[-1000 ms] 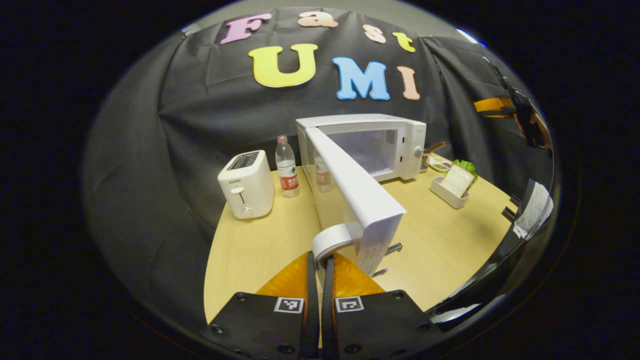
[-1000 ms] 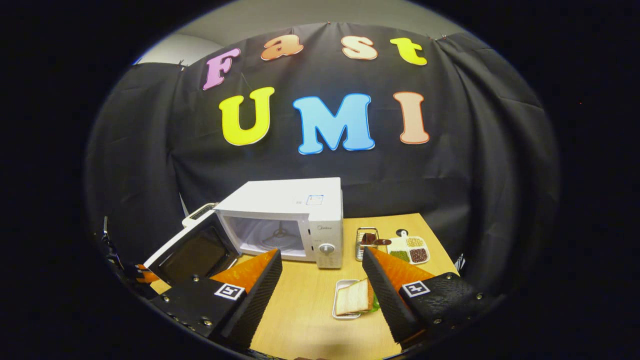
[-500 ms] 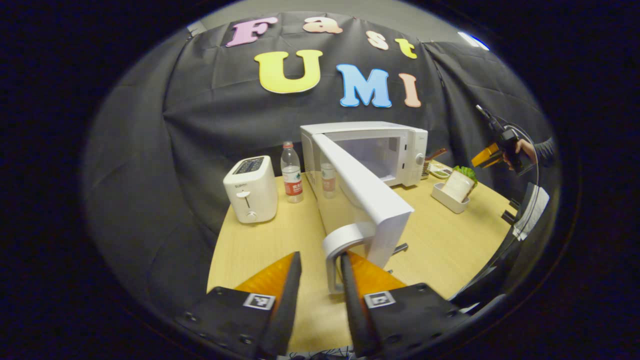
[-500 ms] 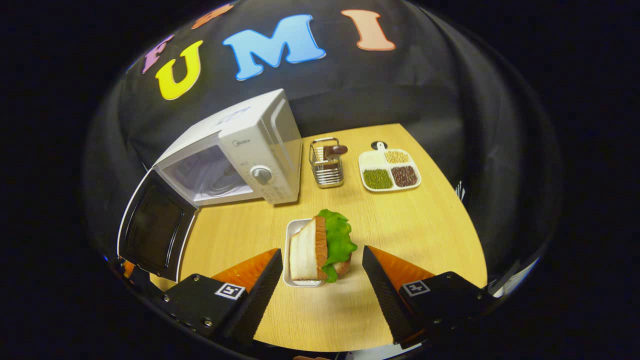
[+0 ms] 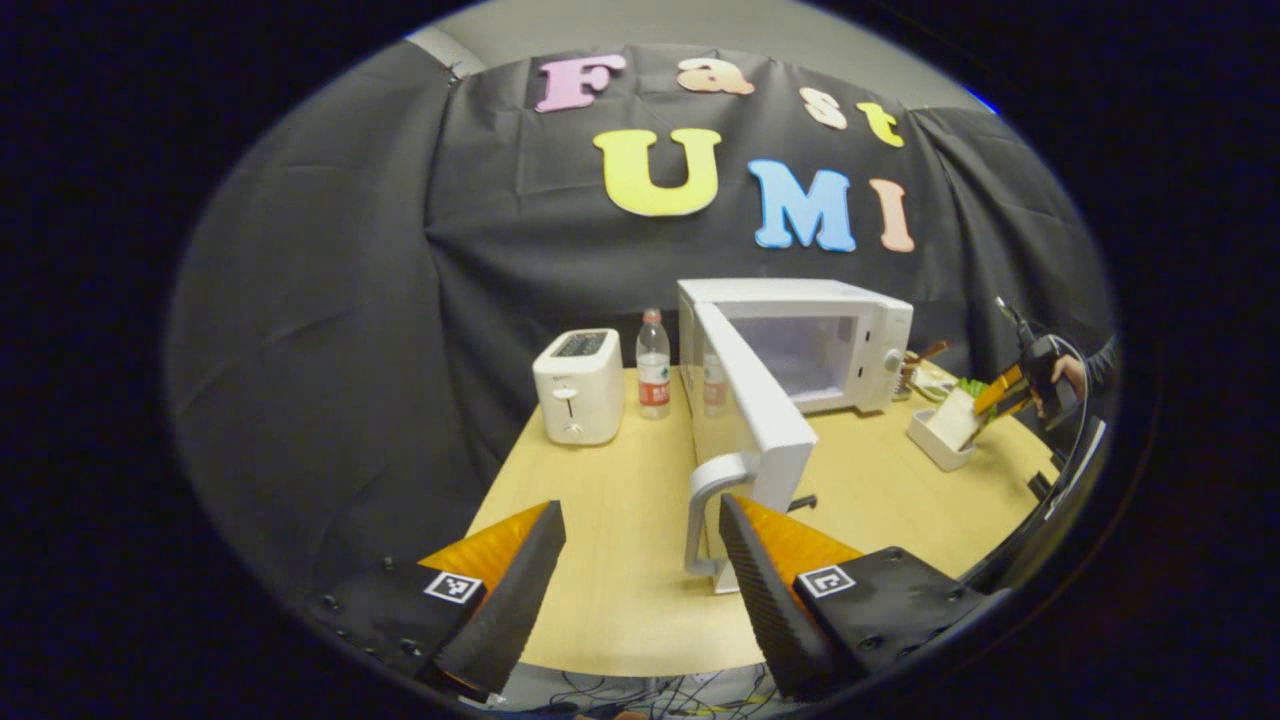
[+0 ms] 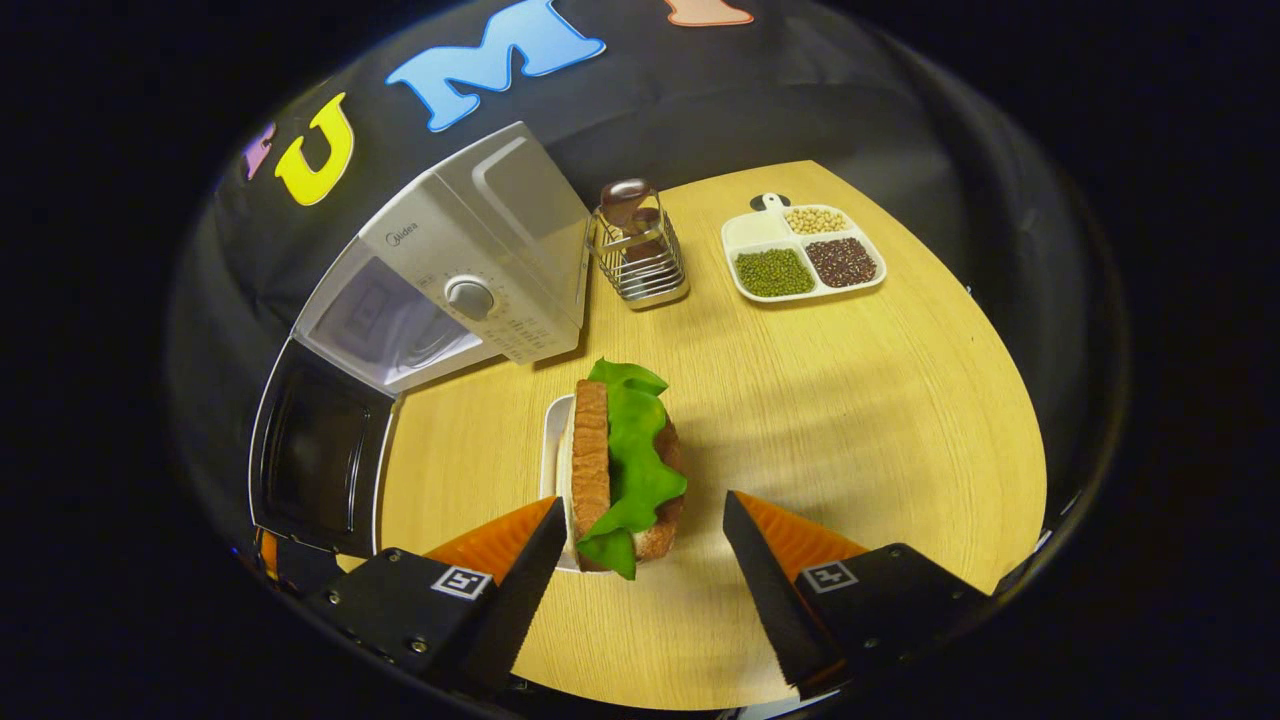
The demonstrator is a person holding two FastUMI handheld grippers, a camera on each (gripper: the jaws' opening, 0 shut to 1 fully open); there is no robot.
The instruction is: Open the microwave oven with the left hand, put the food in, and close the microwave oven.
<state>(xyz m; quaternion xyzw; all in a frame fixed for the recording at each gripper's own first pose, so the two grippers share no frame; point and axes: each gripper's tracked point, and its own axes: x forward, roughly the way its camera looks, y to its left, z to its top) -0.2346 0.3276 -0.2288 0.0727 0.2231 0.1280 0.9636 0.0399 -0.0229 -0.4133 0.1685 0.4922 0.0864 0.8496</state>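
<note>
1. Left gripper (image 5: pixel 640 520) stands wide, nothing between its fingers; the door handle (image 5: pixel 706 510) rises just beside its right-hand finger, and whether the two touch I cannot tell.
2. Right gripper (image 6: pixel 640 515) is spread wide too, poised over the sandwich (image 6: pixel 622 468) with one finger on either side and neither pressing on it. In the left gripper view it appears far off at the right edge (image 5: pixel 1000 397), held by a hand (image 5: pixel 1070 372) above the dish.
3. On the wooden table (image 5: pixel 610 560) the microwave oven (image 5: pixel 840 330) sits toward the back, its door (image 5: pixel 750 400) swung fully out toward the left gripper, the cavity bare and lit.
4. Bread, lettuce and filling stand on edge in a small white dish (image 6: pixel 552 450), which lies on the table just in front of the oven's control panel and its dial (image 6: pixel 468 296).
5. Left of the oven a water bottle (image 5: pixel 653 364) stands upright, with a white toaster (image 5: pixel 578 386) beside it.
6. Right of the oven, in the right gripper view, a wire rack (image 6: pixel 640 262) holds something brown, possibly a utensil, though it is too small to be sure; beyond that lies a divided plate (image 6: pixel 805 260) of green, dark and pale beans.
</note>
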